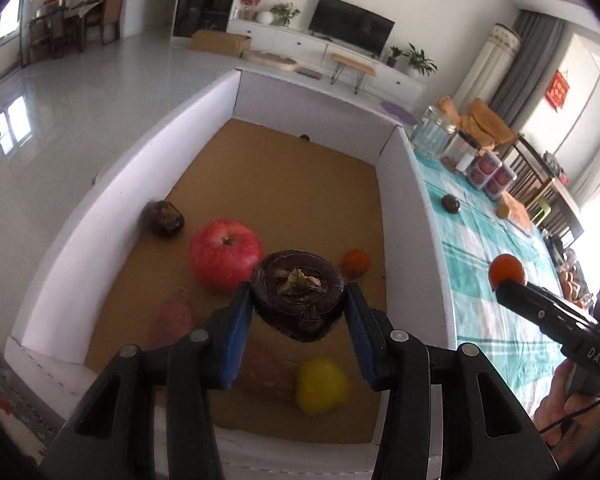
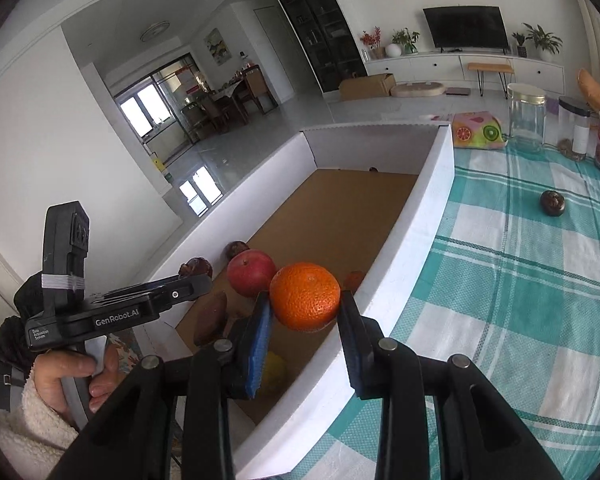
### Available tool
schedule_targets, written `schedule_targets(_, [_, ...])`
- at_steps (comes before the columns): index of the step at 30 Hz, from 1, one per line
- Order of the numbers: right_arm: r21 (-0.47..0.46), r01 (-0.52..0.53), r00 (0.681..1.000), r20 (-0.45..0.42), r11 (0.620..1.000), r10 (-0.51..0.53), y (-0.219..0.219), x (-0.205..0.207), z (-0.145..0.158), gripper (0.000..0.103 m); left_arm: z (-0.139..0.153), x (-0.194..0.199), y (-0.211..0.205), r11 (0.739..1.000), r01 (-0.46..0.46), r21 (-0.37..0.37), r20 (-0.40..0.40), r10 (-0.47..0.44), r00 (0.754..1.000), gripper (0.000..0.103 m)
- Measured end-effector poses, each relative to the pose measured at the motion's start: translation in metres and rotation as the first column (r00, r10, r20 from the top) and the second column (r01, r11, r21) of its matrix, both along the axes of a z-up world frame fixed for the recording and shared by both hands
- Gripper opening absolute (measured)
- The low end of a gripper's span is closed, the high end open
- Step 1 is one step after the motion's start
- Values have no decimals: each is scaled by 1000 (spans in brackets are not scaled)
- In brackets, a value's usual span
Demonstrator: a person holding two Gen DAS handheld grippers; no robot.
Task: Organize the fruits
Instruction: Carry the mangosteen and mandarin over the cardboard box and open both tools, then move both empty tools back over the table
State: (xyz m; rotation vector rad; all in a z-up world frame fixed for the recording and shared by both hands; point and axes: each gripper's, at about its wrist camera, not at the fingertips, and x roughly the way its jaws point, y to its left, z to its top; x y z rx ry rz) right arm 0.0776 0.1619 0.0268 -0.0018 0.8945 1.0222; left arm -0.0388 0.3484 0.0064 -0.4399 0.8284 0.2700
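Checked cloth covers the surface beside a white box already holding an apple and other produce. Left claw is clamped on a dark round fruit above the box; right claw grips an orange over the box's near wall, likely both for dropping inside

Lay in the box, in the left wrist view: apple mid-floor, small dark fruit left of it against the wall, tangerine to its right, lemon nearer the camera. Stood right of the box on the tablecloth: lone dark fruit, with jars behind.
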Motion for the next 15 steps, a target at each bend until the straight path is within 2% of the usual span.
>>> schedule_targets(6, [-51,-91,994,-68,995,88,23,5,-20,33,-5,9,-11,999,46,26,-38,-45,998,48])
schedule_targets(10, [-108,-108,993,-63,988,102,46,-1,-31,37,-4,7,-10,997,27,67,-64,-23,998,50])
schedule_targets(11, [-106,-108,992,-74,988,100,48,0,-33,48,-4,6,-10,996,20,85,-73,-14,997,59])
schedule_targets(12, [-86,-104,992,-86,991,96,46,1,-33,62,-2,5,-11,994,11,109,-78,-2,997,77])
schedule_targets(14, [-39,-77,994,-80,996,74,34,4,-27,66,4,1,-14,987,-12,163,-63,23,998,92])
schedule_targets(15, [-31,-57,997,-63,998,55,25,5,-22,66,7,-1,-17,984,-16,179,-50,25,998,92])
